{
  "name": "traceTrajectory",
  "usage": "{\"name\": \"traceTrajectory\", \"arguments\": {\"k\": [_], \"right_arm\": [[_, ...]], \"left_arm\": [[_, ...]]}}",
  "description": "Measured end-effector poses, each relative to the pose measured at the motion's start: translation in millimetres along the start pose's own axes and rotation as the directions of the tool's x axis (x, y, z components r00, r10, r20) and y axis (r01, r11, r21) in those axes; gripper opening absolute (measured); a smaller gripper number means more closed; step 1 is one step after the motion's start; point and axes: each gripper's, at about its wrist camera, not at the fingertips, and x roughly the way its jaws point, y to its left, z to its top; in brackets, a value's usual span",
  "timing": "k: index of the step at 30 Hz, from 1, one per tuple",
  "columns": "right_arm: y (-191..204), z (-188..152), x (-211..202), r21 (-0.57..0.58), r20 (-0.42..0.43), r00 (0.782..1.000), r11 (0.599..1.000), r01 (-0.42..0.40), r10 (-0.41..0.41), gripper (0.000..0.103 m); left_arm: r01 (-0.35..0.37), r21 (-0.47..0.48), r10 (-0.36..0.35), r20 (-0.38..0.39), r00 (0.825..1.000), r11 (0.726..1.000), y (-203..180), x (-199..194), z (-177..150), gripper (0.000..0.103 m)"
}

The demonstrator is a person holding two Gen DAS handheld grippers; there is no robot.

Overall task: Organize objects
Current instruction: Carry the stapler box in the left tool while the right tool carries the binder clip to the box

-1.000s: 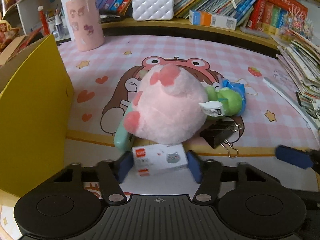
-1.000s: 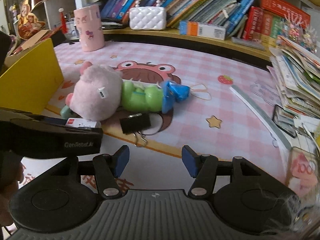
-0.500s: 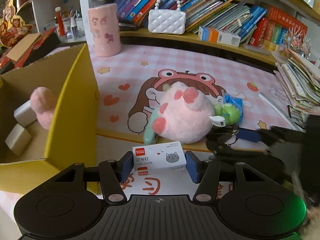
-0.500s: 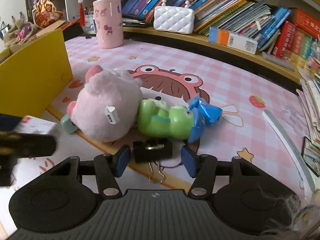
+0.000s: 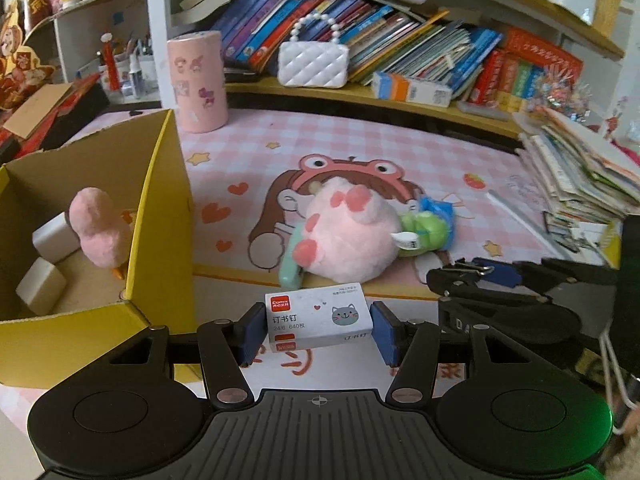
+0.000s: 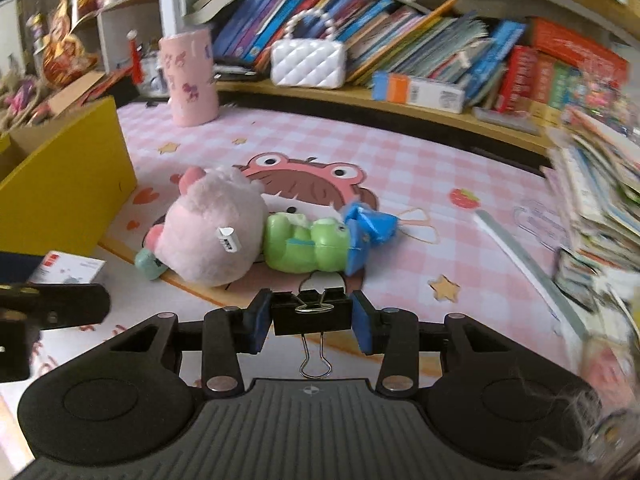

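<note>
Between right tongs (image 6: pixel 311 322): binder clip (image 6: pixel 312 315).

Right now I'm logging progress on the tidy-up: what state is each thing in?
Left gripper: shut on the staple box, lifted.
Right gripper: jaws just closing, shut on the binder clip.
Yellow box: open, holding a pink toy.
Pink plush: lying on the mat.
Green frog: lying beside it.

child's room, crammed bookshelf (image 5: pixel 360 48), cartoon mat (image 5: pixel 400 152)
</note>
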Motion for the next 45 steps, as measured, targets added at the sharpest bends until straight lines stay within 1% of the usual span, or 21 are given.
{"name": "traceTrajectory", "arguments": {"k": [5, 8, 14, 17, 21, 26, 30, 33, 38, 45], "right_arm": [[8.0, -14.5, -36.6, 0.07, 0.003, 0.999, 0.996, 0.052, -0.052, 0.039], [20.8, -24.5, -54.6, 0.071, -0.008, 0.997, 0.995, 0.072, -0.072, 0.039], [52.0, -39.4, -78.8, 0.066, -0.032, 0.996, 0.994, 0.085, -0.083, 0.039], [71.8, -44.9, -85.2, 0.049, -0.042, 0.997, 0.996, 0.071, -0.069, 0.039], [107.1, -51.9, -93.0, 0.014, -0.049, 0.998, 0.999, 0.031, -0.03, 0.039], [153.8, -61.2, -98.2, -0.027, -0.072, 0.997, 0.999, -0.029, 0.027, 0.039], [187.8, -66.9, -101.2, -0.055, -0.089, 0.994, 0.996, -0.072, 0.067, 0.039], [210.8, -71.0, -105.0, -0.074, -0.092, 0.992, 0.992, -0.097, 0.09, 0.039], [238.9, -76.8, -112.5, -0.091, -0.089, 0.99, 0.989, -0.119, 0.111, 0.039], [260.1, -81.4, -123.4, -0.084, -0.071, 0.992, 0.991, -0.107, 0.101, 0.039]], "left_arm": [[0.058, 0.012, -0.059, 0.013, 0.998, 0.998, 2.2, -15.6, -12.1, 0.055], [0.079, 0.028, -0.08, 0.022, 0.997, 0.996, 7.2, -26.0, -21.7, 0.055], [0.092, 0.005, -0.092, 0.016, 0.996, 0.996, 32.4, -39.4, -42.9, 0.055], [0.08, 0.0, -0.08, 0.028, 0.996, 0.997, 47.8, -51.4, -53.4, 0.055], [0.052, -0.024, -0.051, 0.035, 0.998, 0.998, 73.9, -67.2, -68.5, 0.055], [-0.002, -0.074, 0.005, 0.03, 1.0, 0.997, 114.3, -87.8, -90.8, 0.055], [-0.052, -0.124, 0.055, 0.025, 0.998, 0.991, 148.2, -106.0, -108.3, 0.055], [-0.075, -0.148, 0.08, 0.027, 0.996, 0.986, 167.7, -117.4, -118.4, 0.055], [-0.09, -0.165, 0.096, 0.034, 0.995, 0.982, 189.4, -131.8, -132.4, 0.055], [-0.08, -0.15, 0.089, 0.057, 0.994, 0.985, 204.6, -145.2, -142.5, 0.055]]}}
